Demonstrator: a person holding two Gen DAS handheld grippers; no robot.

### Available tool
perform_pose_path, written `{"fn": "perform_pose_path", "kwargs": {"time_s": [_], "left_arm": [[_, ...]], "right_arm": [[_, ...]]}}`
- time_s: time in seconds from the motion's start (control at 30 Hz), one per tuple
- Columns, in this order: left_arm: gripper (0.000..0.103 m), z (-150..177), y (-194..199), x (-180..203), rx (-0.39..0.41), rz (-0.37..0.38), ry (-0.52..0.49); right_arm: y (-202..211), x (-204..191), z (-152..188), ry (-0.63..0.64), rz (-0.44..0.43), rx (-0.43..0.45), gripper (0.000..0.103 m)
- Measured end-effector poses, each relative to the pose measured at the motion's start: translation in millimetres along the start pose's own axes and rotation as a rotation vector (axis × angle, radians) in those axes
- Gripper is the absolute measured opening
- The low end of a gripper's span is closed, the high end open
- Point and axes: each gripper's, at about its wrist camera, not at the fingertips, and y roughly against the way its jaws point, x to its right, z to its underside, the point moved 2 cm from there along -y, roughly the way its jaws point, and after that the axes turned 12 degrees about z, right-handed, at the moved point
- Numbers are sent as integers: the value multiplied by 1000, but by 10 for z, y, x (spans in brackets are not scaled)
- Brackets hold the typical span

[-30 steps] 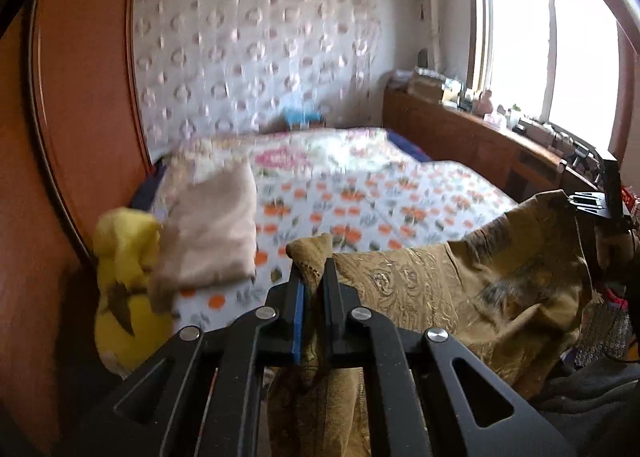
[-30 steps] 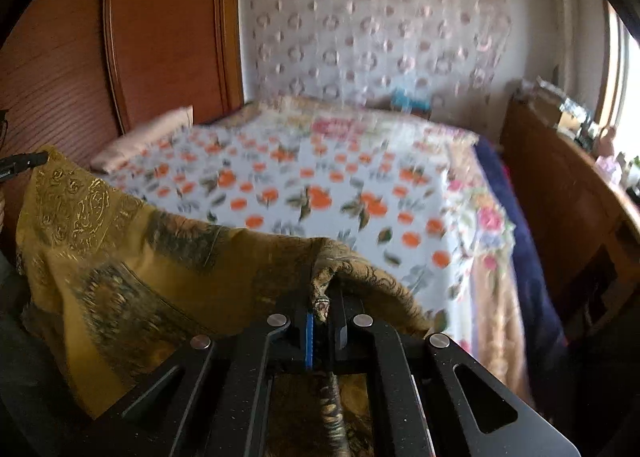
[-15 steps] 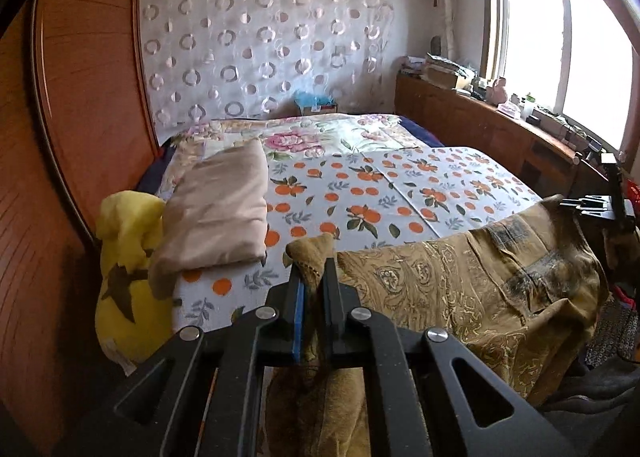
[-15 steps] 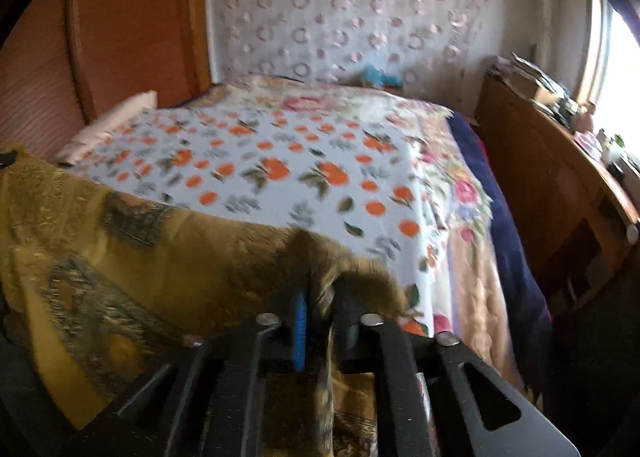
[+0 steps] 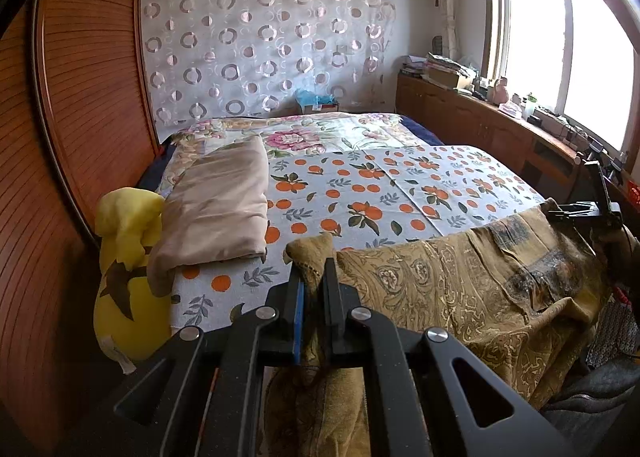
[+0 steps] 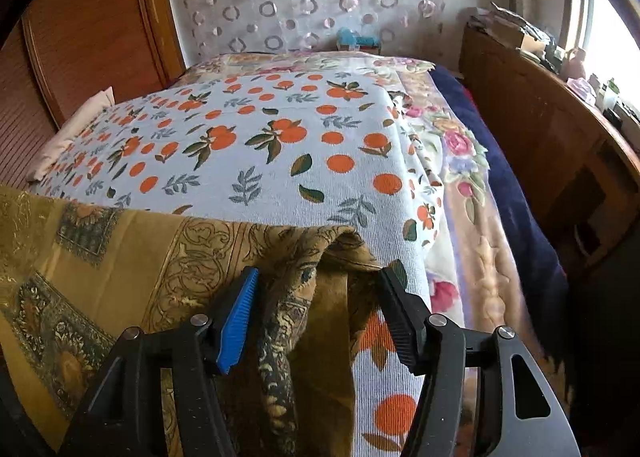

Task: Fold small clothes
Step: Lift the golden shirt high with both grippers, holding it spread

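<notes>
A mustard-gold patterned garment (image 5: 460,289) lies spread along the near edge of the bed, over the orange-print sheet (image 5: 360,193). My left gripper (image 5: 314,277) is shut on the garment's left corner, which bunches up between the pads. In the right wrist view the same garment (image 6: 120,257) drapes over the bed edge. My right gripper (image 6: 320,289) has its jaws opening wide. The garment's right corner (image 6: 316,257) sits loose between the fingers, and the pads do not press on it. The right gripper also shows at the far right of the left wrist view (image 5: 580,213).
A folded beige cloth (image 5: 220,209) and a yellow plush toy (image 5: 124,265) sit at the bed's left side by the wooden headboard (image 5: 80,117). A wooden cabinet (image 6: 540,129) with clutter runs along the right under the window. A blue blanket (image 6: 512,193) hangs off the bed's right edge.
The right gripper went from shut on the garment's corner to wide open, and sank toward the bed. The garment dropped from hanging in the air onto the bed edge. The left gripper kept its grip.
</notes>
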Motion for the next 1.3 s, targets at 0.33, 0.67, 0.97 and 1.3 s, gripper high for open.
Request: {"fn": "perform_pose_path", "kwargs": {"time_s": [0.33,0.67,0.97,1.3], "left_arm": [[8,-9,71,100,29,17,10],[8,-363,572,292,193,105,12],[8,-653,897,396,307,103,-10],[8,-830,1225,474,385,113,-31]], "right_arm": [[162,-9,118,65,-54,43,4],[1496,178,70,2,-93,350,3],[2325,354,-16,-15,-103,510,3],[2611,321,38,-42,-154,581,3]]}}
